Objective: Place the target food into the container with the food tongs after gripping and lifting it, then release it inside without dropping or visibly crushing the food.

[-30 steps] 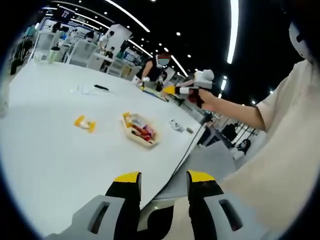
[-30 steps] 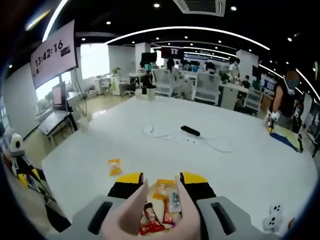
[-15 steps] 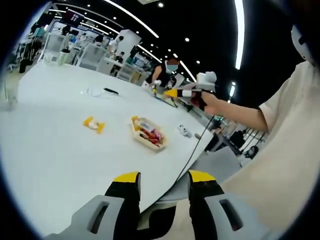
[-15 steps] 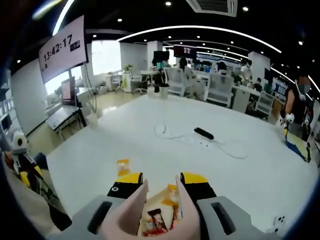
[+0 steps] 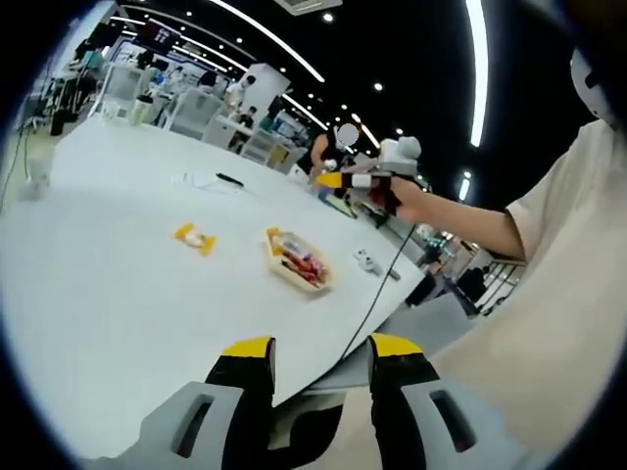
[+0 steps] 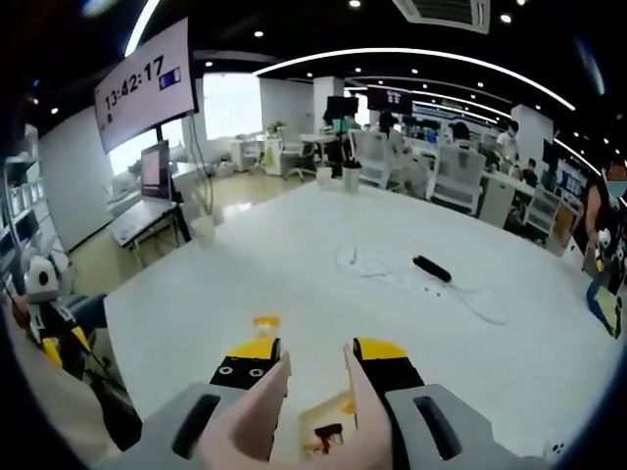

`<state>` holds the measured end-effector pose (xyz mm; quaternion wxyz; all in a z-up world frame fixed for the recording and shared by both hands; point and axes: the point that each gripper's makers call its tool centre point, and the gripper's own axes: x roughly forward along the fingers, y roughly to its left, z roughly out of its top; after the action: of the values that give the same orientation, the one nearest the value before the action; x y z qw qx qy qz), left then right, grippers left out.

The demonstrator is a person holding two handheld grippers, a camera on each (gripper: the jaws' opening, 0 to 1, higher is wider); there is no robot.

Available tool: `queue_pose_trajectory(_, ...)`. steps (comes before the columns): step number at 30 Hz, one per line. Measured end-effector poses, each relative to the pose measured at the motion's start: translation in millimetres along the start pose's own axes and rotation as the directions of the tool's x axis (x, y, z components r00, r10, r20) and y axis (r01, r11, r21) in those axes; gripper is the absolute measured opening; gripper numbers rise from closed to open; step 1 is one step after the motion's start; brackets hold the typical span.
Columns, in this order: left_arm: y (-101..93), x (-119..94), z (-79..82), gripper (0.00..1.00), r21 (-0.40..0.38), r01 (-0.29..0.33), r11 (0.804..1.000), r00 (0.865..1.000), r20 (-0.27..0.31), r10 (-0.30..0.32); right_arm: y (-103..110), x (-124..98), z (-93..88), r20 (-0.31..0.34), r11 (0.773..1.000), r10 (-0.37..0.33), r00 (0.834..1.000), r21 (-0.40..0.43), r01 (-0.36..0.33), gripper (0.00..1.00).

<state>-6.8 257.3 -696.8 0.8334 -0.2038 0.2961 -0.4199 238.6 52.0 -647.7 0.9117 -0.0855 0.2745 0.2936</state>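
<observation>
While we look along the left tool (image 5: 319, 351) in the left gripper view, its two yellow-tipped jaws stand apart with nothing between them, poised over the near edge of the white table (image 5: 108, 294). Farther out on the table sits the container (image 5: 296, 262), a shallow tray with red and other coloured packets in it. To its left, apart from it, lies a small orange-and-white snack (image 5: 195, 238), well ahead of the left tool. Beyond the container we see a small white object (image 5: 364, 259) and a dark cable (image 5: 377, 294) running to the table edge. A person's hand holds the right tool (image 5: 364, 179) high above the far side of the table, well above the container. Near the far edge lie a black bar (image 5: 230, 179) and a white cord (image 5: 191, 181).

In the right gripper view, the right tool (image 6: 315, 355) grips pink tongs (image 6: 263, 416), one arm against each jaw; the tong tips stand apart and hold no food. Between the tong arms, below, we see part of the container (image 6: 328, 429) with orange and dark packets. The snack (image 6: 265, 321) lies on the table (image 6: 294, 269) just past the tool's left jaw. Farther away are the bar (image 6: 431, 267) and cord (image 6: 377, 277). A wall screen (image 6: 147, 80) shows a clock.
</observation>
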Motion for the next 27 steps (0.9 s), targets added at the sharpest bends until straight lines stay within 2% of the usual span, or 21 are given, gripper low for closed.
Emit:
queue_pose_trajectory(10, 8.3, -7, 3.1, 0.37, -0.004, -0.014, 1.0, 1.0, 0.013, 0.014, 19, 17, 7.2, -0.011, 0.999, 0.043, 0.999, -0.02, -0.043, 0.29)
queue_pose_trajectory(27, 14.2, -18, -4.0, 0.36, -0.037, -0.049, 0.998, 0.998, 0.024, 0.05, 46, 47, 15.5, -0.033, 0.992, 0.112, 0.993, -0.047, -0.113, 0.29)
